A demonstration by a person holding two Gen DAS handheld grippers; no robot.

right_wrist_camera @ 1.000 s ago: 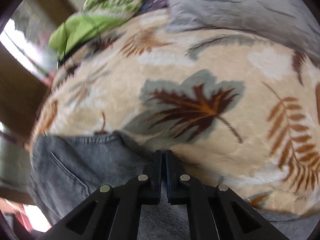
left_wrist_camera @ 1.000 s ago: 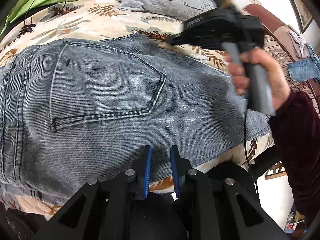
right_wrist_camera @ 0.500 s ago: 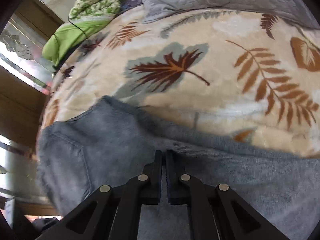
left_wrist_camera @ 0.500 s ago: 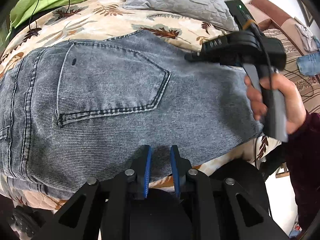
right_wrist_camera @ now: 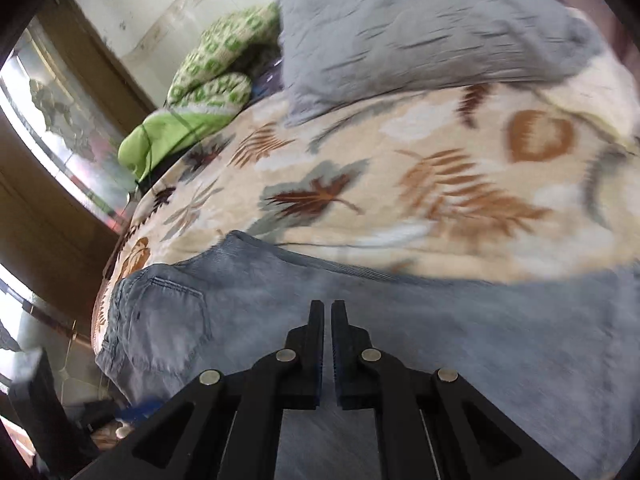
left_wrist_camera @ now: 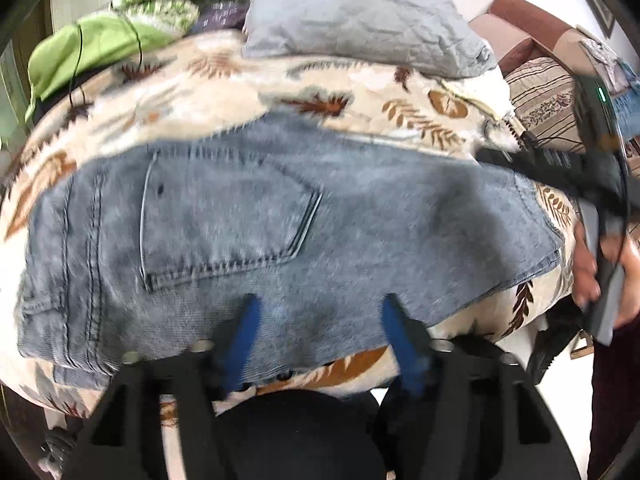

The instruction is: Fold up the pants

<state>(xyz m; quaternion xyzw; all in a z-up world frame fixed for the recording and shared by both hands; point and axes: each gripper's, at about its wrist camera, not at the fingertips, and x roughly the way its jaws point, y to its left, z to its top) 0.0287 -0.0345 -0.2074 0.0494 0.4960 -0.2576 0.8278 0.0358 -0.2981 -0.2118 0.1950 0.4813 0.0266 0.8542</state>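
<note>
The grey-blue denim pants (left_wrist_camera: 248, 216) lie folded and flat on the leaf-print blanket, back pocket up. They also show in the right wrist view (right_wrist_camera: 440, 340). My left gripper (left_wrist_camera: 320, 304) is open, its blue-padded fingers spread just above the near edge of the pants, holding nothing. My right gripper (right_wrist_camera: 327, 308) is shut and empty, hovering over the pants. In the left wrist view the right gripper (left_wrist_camera: 492, 156) is held in a hand at the right end of the pants.
The leaf-print blanket (right_wrist_camera: 440, 184) covers the bed. A grey pillow (left_wrist_camera: 360, 12) lies at the far side, green bedding (left_wrist_camera: 92, 48) at the far left. A striped sofa (left_wrist_camera: 540, 96) with clothes stands to the right. A dark round object (left_wrist_camera: 296, 436) sits below the left gripper.
My left gripper has opened from nearly shut and pulled back from the pants. My right gripper has moved right, away from the pants' middle toward their right end, staying shut.
</note>
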